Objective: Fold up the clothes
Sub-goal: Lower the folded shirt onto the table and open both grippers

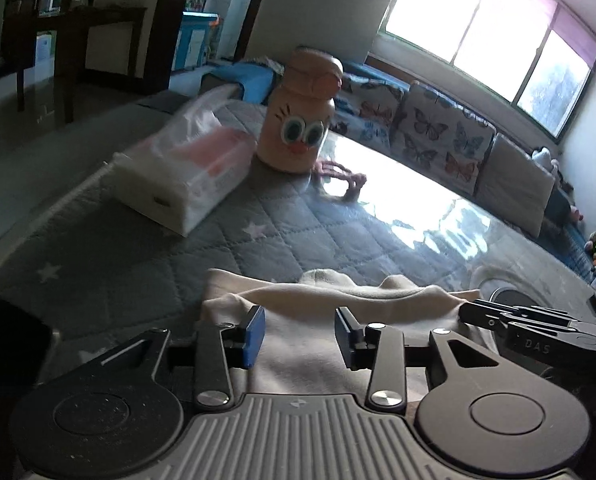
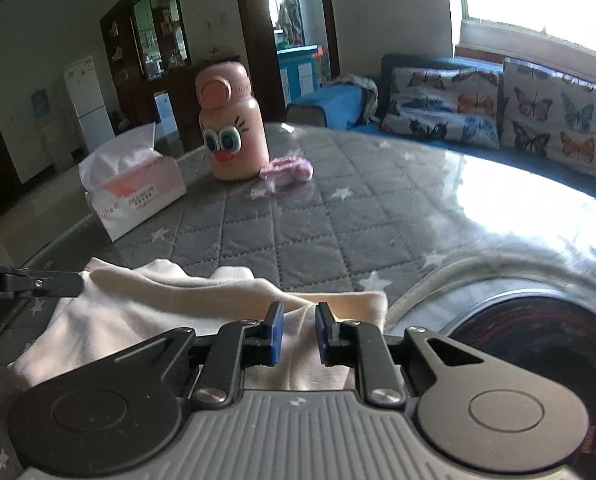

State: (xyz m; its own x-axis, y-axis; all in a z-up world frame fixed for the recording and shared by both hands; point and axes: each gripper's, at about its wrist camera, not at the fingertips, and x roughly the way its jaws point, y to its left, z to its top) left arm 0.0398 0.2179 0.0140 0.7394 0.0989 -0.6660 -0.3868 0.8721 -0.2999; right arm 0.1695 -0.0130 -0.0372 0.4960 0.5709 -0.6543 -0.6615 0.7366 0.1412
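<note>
1. Fingers of the left gripper [image 1: 300,334], black with blue pads: spread well apart at lower centre of the left wrist view, above the cream fabric, nothing pinched between the pads.
2. Fingers of the right gripper [image 2: 300,334], same make: narrow gap between the blue pads at lower centre of the right wrist view; cream fabric lies behind and beneath the gap; whether the pads pinch it cannot be told.
3. Cream-white soft garment [image 2: 169,304]: lies rumpled on the near edge of the table, with a rolled fold running across its far side; lower centre in both views. Its right end sits just beside the right gripper's tips.
4. Grey quilted table cover with white stars [image 2: 298,220]: spread under a glossy clear sheet that reflects the window.
5. Pink bottle with cartoon eyes and a red mouth [image 2: 231,124]: upright on the far part of the table, upper centre-left.
6. Pink knitted item [image 2: 287,168]: lying just beside the bottle's base, on its right.
7. White and pink soft pack of tissues [image 2: 131,188]: left of the bottle, a tissue standing out of its top.
8. Butterfly-print cushions [image 2: 498,108]: on the blue sofa beneath the window, upper right.
</note>
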